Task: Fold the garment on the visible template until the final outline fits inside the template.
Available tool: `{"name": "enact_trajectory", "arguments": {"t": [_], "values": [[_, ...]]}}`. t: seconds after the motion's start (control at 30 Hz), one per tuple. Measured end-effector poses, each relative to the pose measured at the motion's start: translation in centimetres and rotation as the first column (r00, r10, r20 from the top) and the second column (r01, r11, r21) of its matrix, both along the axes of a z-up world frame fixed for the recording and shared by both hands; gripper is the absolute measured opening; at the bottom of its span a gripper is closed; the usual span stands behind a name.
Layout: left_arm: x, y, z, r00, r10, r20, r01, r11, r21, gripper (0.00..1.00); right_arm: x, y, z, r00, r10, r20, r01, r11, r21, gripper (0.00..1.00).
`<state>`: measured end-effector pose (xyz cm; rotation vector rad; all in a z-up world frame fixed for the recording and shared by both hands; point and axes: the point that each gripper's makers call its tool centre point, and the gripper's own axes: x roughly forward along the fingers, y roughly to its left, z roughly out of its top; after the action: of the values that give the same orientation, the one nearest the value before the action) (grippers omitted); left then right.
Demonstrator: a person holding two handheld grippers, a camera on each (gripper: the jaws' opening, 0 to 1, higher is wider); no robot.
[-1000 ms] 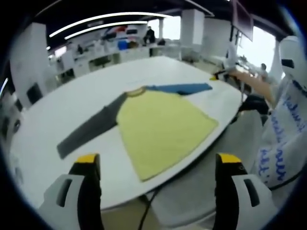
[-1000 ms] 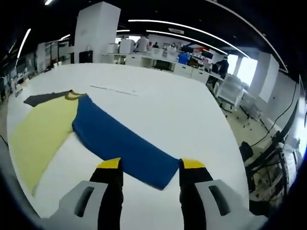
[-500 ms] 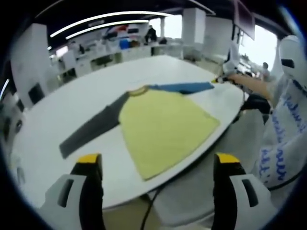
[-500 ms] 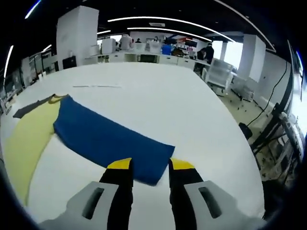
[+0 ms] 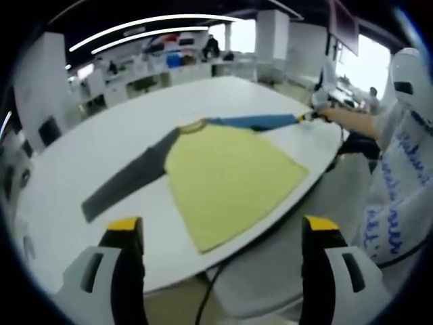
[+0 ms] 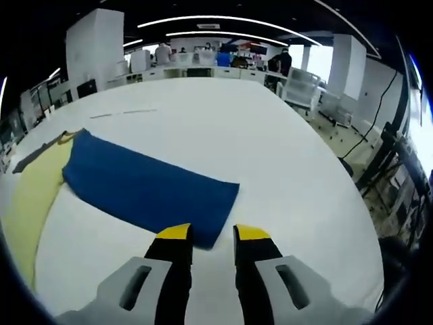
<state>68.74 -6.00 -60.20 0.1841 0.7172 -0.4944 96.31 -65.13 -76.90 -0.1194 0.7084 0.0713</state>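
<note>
Shirt [image 5: 226, 179] flat on table [image 5: 88, 169], blue sleeve [image 6: 145, 189] spread out. Right gripper [image 6: 208, 233] at the cuff, jaws nearly together, grip unclear. Left gripper [image 5: 220, 227] jaws wide apart, off the table edge.

White table [image 5: 81, 162] with rounded edge, bearing a garment [image 5: 226, 179] spread flat: yellow body in the middle, grey sleeve [image 5: 125, 183] stretched to one side, blue sleeve [image 6: 145, 189] stretched to the other, its cuff lying near the table's edge, with a thin pale line [image 6: 122, 114] marked beyond it.
</note>
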Motion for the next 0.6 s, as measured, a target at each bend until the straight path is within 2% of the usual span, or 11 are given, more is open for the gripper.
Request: {"name": "enact_trajectory", "arguments": {"t": [0.13, 0.2, 0.37, 0.6], "values": [[0.13, -0.21, 0.04, 1.0, -0.004, 0.004, 0.004, 1.0, -0.003, 0.99, 0.11, -0.07, -0.36, 1.0, -0.017, 0.003, 0.017, 1.0, 0.021, 0.23], [0.16, -0.29, -0.02, 1.0, -0.007, 0.001, 0.007, 1.0, 0.003, 0.98, 0.24, -0.02, -0.45, 0.999, -0.033, 0.006, 0.032, 0.998, 0.046, 0.22], [0.25, -0.39, 0.14, 1.0, -0.007, 0.004, 0.007, 1.0, 0.002, 0.98, 0.21, 0.1, -0.79, 0.999, -0.033, -0.008, 0.033, 0.999, 0.034, 0.22], [0.19, -0.5, -0.06, 1.0, -0.006, -0.009, 0.006, 1.0, 0.004, 0.97, 0.45, -0.29, -1.06, 0.999, -0.04, -0.003, 0.04, 0.997, 0.059, 0.21]]}}
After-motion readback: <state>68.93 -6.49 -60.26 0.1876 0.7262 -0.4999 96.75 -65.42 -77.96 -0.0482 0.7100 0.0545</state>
